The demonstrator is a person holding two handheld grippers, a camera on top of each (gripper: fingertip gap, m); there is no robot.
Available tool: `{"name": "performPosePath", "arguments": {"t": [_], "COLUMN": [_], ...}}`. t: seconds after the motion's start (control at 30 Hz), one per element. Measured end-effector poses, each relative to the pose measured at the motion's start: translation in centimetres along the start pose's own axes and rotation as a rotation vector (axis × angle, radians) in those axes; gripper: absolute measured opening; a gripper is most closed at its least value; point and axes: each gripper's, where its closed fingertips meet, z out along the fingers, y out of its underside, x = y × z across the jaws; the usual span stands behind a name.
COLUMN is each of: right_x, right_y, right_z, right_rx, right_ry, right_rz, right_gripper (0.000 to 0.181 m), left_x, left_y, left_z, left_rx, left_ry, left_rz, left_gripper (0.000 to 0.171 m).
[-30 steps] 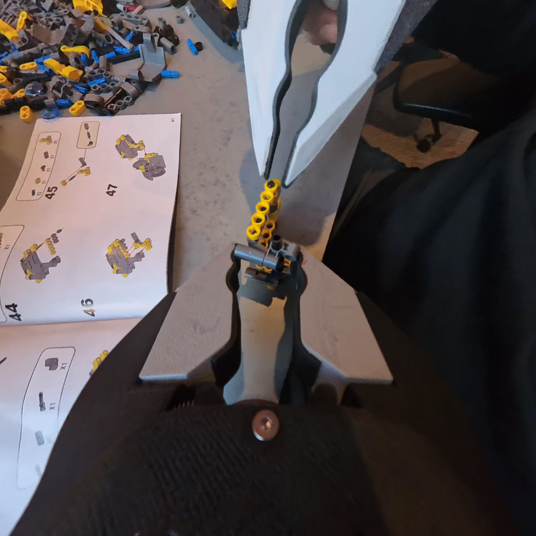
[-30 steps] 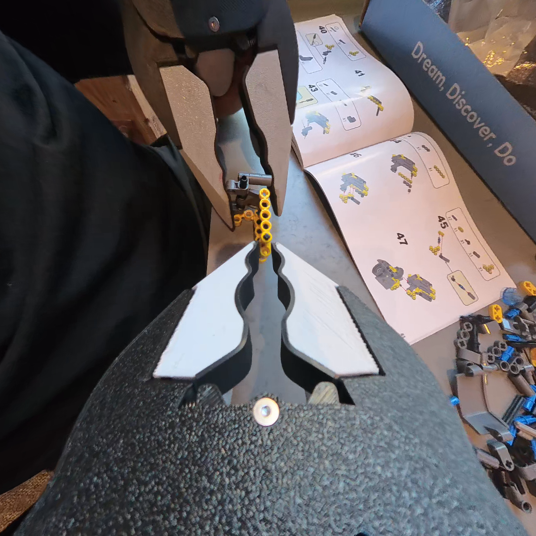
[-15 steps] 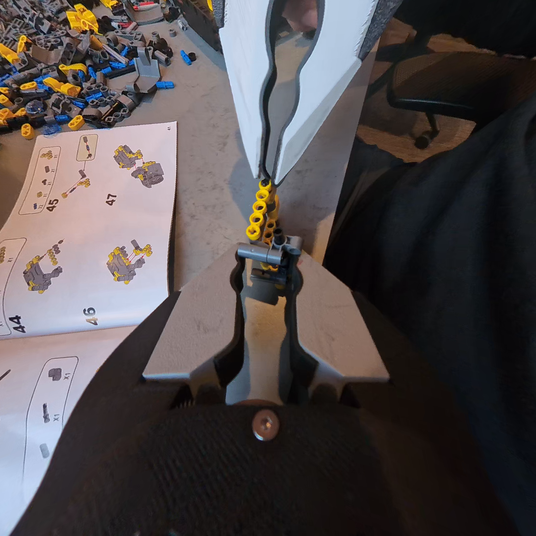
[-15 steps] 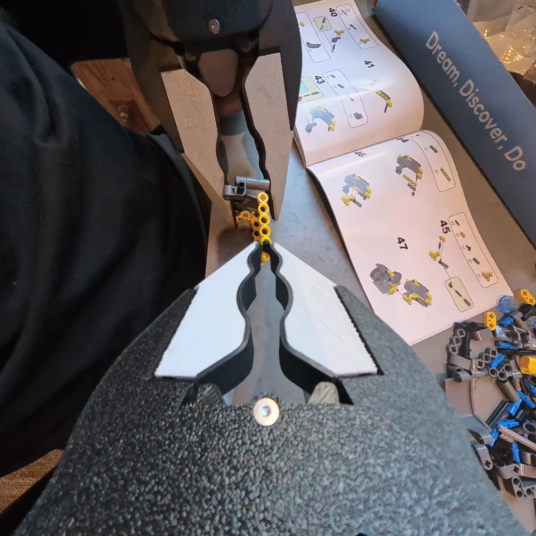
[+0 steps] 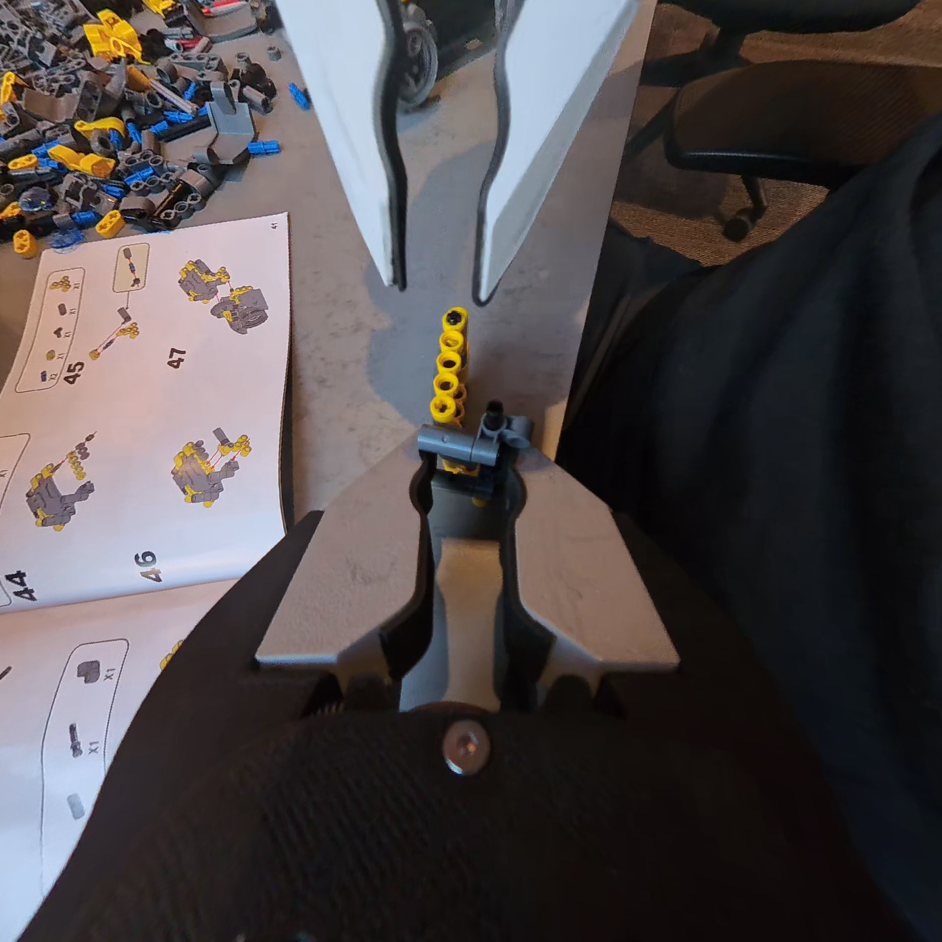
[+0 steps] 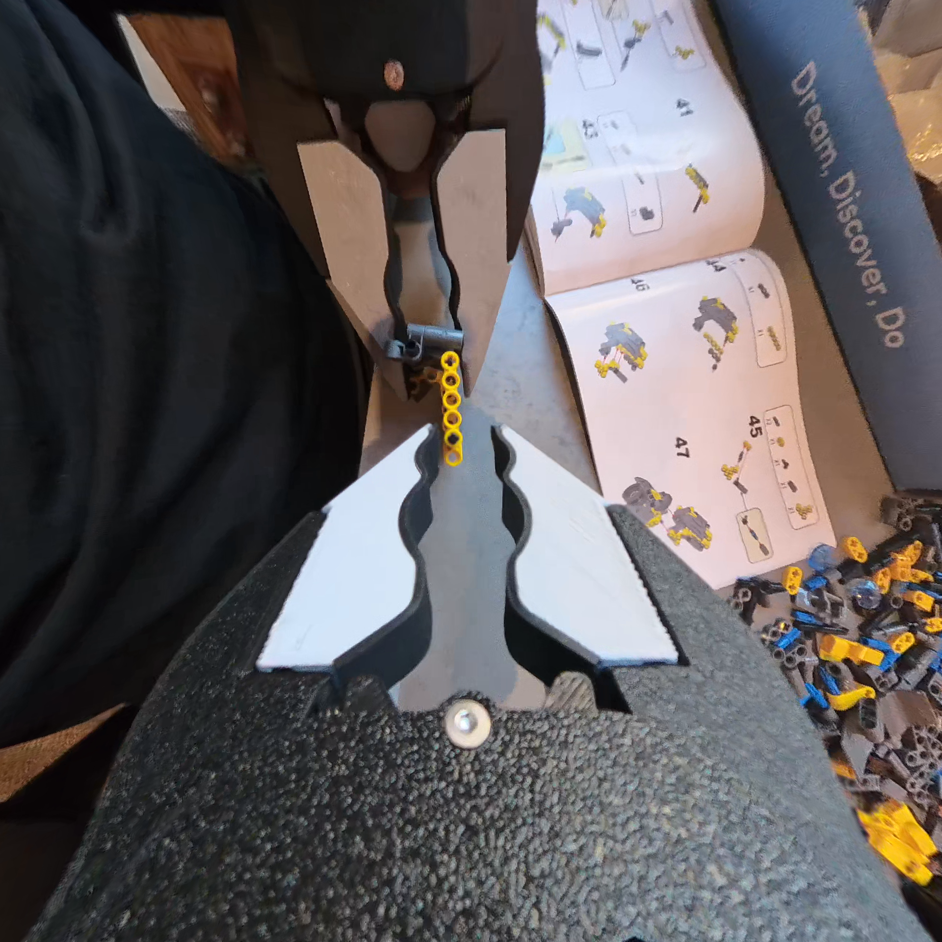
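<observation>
Bricks [image 5: 102, 137] in grey, yellow, blue and black lie heaped on the grey table [image 5: 331, 316], beyond the open instruction booklet [image 5: 153, 408]. Right of the booklet, the left gripper [image 5: 466, 461] is clamped on a small grey-and-yellow brick assembly [image 5: 471, 448], held above the table near its edge. A yellow holed beam [image 5: 449, 364] sticks out of the assembly toward the right gripper [image 5: 438, 295], whose white fingers [image 5: 357, 153] stand spread apart, holding nothing, their tips just short of the beam's end. Right of the assembly, dark cloth [image 5: 790, 509] fills the view, an office chair [image 5: 764, 127] behind it.
</observation>
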Motion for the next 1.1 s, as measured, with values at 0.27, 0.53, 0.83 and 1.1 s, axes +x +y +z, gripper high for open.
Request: {"name": "performPosePath", "arguments": {"t": [0.27, 0.53, 0.83, 1.1], "right_x": [-0.6, -0.6, -0.7, -0.8], "right_y": [0.9, 0.9, 1.1, 0.5], "right_z": [1.1, 1.2, 1.6, 1.5], "right_rx": [-0.081, -0.121, -0.15, -0.061], "right_ry": [0.048, 0.03, 0.0, -0.043], "right_rz": [-0.049, -0.069, -0.088, 0.014], "right_gripper": [0.007, 0.006, 0.005, 0.012], "left_x": [0.1, 0.0, 0.0, -0.1], "left_y": [0.0, 0.0, 0.1, 0.2], "left_z": [0.0, 0.0, -0.1, -0.1], "left_rx": [0.001, 0.0, -0.003, 0.0], "left_ry": [0.0, -0.002, 0.003, 0.0], "left_rz": [0.005, 0.006, -0.002, -0.003], "left_gripper": [0.022, 0.022, 0.021, 0.022]}}
